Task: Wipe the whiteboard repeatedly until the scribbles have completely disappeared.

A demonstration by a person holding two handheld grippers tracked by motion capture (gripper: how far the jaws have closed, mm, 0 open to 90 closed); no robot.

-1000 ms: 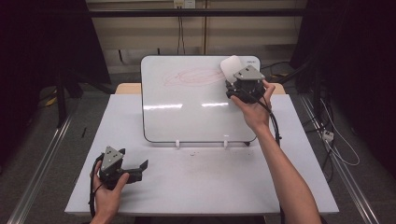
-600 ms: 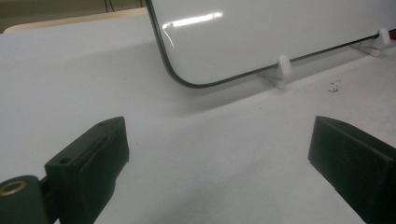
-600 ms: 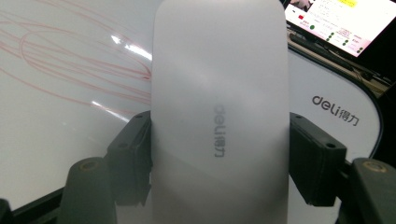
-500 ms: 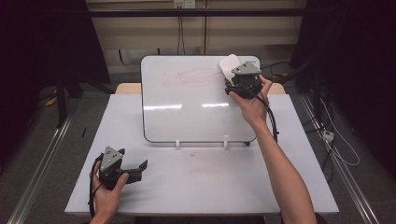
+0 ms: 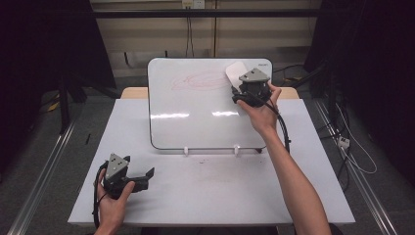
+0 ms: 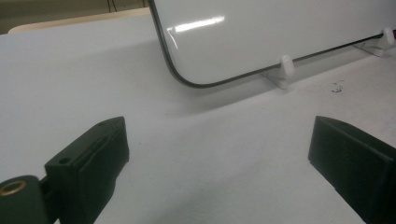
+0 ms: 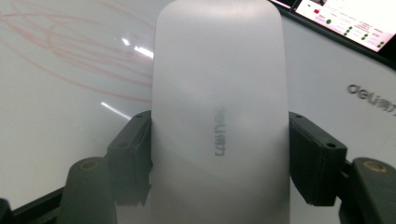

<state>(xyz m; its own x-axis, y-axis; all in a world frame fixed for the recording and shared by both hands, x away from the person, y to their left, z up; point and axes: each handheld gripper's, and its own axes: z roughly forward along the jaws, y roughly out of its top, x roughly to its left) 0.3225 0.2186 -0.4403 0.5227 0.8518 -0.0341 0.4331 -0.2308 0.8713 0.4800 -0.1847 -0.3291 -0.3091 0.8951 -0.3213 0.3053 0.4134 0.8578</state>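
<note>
A white board [image 5: 195, 112] stands tilted on clips in the middle of the table, with red scribbles [image 5: 200, 81] across its upper part. My right gripper [image 5: 238, 87] is shut on a white eraser [image 5: 234, 73] and holds it flat against the board's upper right, just right of the scribbles. The right gripper view has the eraser [image 7: 217, 84] clamped between both black jaws of that gripper [image 7: 219, 158], with red scribbles [image 7: 70, 51] to its left. My left gripper [image 5: 147, 177] rests at the table's front left, open with nothing between its jaws [image 6: 219, 154].
The white table [image 5: 220, 196] carries the board on two white clip feet [image 5: 186, 151]. Faint dark specks lie on the table in front of the board [image 6: 337, 86]. Cables hang off the right side, over the floor [image 5: 342, 142].
The right gripper and eraser have slid slightly left along the board's top, toward the red scribbles. The left gripper has stayed put.
</note>
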